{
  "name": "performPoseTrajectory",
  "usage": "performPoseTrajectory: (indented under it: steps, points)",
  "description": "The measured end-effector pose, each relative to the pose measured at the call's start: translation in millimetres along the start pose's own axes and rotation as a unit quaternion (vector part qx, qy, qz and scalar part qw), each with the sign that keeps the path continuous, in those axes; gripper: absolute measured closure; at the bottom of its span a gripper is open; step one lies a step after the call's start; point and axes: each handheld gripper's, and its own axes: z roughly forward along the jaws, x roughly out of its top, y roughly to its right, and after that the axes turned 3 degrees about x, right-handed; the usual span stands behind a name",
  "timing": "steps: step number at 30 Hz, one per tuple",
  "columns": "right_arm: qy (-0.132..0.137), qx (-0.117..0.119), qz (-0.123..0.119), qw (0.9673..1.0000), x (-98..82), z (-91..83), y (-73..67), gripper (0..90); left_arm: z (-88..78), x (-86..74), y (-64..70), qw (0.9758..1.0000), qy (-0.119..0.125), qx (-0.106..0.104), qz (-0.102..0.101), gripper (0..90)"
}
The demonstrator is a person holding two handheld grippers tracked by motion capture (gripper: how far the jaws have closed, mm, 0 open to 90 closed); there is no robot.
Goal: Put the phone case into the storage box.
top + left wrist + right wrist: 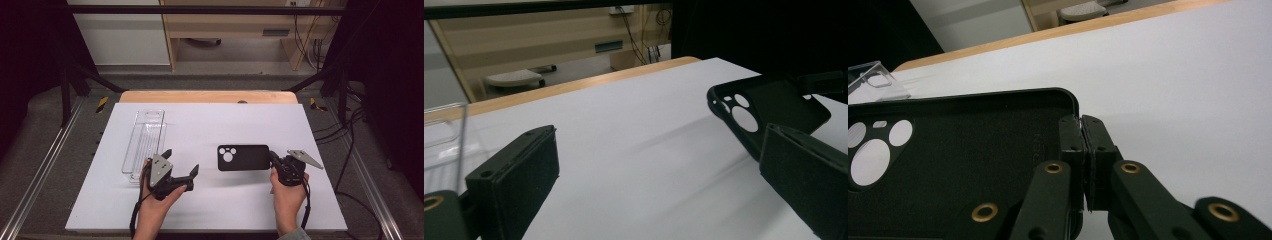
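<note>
1. Grip first: my right gripper (1083, 131) is clamped on the rim of the black phone case (243, 157) at its 3 o'clock end, jaws pinched together w/ only the thin wall between them. I'd say that's to pin the case in place on the table.

2. Case lies flat on the white board (210, 205), open side up, camera holes at its 9 o'clock end, a bit to 3 o'clock of board centre.

3. My left gripper (180, 164) hovers at approx 9 o'clock of the case, well clear of it. Jaws wide apart, nothing between them. In the left gripper view the case (769, 107) sits past my right-hand pad (806, 185), so I judge I'm lined up to come in on its free end.

4. Clear plastic box (145, 142) lies lengthwise at 10 o'clock of my left hand (155, 200), near but apart from it. Prob where the case goes or came from; can't tell which.

5. Hard to make out: whether the clear box holds anything, as it's see-through against white.

6. Cut off: in the right gripper view the case runs off the left and bottom edges. How deep my right pads bite the rim is hidden behind the jaw links.
</note>
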Motion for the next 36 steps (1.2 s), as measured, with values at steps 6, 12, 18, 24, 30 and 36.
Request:
performPoseTrajectory:
  steps: [6,12,18,24,30,36]
  points:
    - [0.009,-0.002,0.0,1.0,4.0,-2.3,0.6,88.8,18.6,12.6,20.2,0.9995,-0.009,-0.022,0.018,2.2]
    - [0.011,0.001,-0.003,0.9999,3.6,-2.3,-3.1,88.8,27.0,19.1,32.0,0.9993,-0.012,-0.031,0.017,2.3]
    - [0.016,0.002,-0.001,0.9999,3.8,-3.5,-4.8,88.8,30.0,23.5,38.1,0.9991,-0.014,-0.031,0.024,2.3]
    - [0.025,0.005,-0.001,0.9997,5.2,-5.5,-7.4,88.8,36.1,26.1,44.8,0.9989,-0.018,-0.031,0.028,2.4]
    - [0.034,0.007,-0.002,0.9994,6.9,-9.3,-9.1,88.8,43.9,27.3,54.4,0.9983,-0.026,-0.04,0.033,3.5]
    - [0.038,0.008,-0.007,0.9992,5.9,-10.9,-10.4,88.9,50.9,22.3,54.4,0.9981,-0.037,-0.042,0.024,11.1]
